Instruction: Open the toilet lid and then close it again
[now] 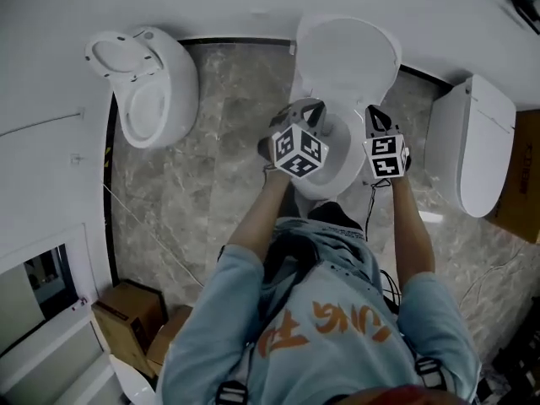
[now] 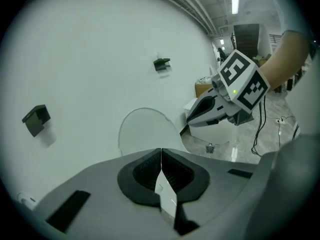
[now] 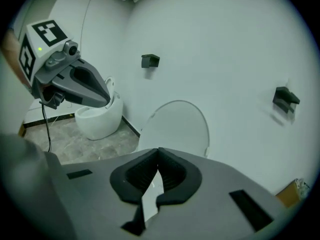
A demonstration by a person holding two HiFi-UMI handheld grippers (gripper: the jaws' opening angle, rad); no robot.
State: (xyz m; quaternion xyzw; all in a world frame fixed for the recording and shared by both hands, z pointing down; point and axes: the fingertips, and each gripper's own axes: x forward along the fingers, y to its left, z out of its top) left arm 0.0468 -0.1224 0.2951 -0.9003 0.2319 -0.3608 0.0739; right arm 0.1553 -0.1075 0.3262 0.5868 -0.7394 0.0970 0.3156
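The lid point(image 1: 346, 53) stands open, upright against the white wall point(image 1: 211, 2), with the bowl point(image 1: 340, 159) below it uncovered. The person stands over this toilet and holds both grippers above the bowl, in front of the lid and apart from it.

The left gripper point(image 1: 308, 108) has its jaws pressed together with nothing between them; in its own view the pads meet along one line and the lid shows beyond them, untouched. The right gripper point(image 1: 374, 112) is closed in the same way and empty, its pads meeting in front of the lid. The two grippers hang side by side, near each other but not touching, both tilted down towards the wall. Each one shows in the other's view, raised clear of the floor point(image 1: 219, 142).

A second toilet point(image 1: 148, 87) stands to the left on the marbled floor with its lid also up, and a third point(image 1: 472, 146) stands to the right with its lid down. Two dark brackets point(image 2: 35, 119) are fixed on the wall, one to either side of the open lid. Cardboard boxes point(image 1: 126, 310) lie on the floor behind the person on the left, and another box point(image 1: 523, 175) sits at the right edge
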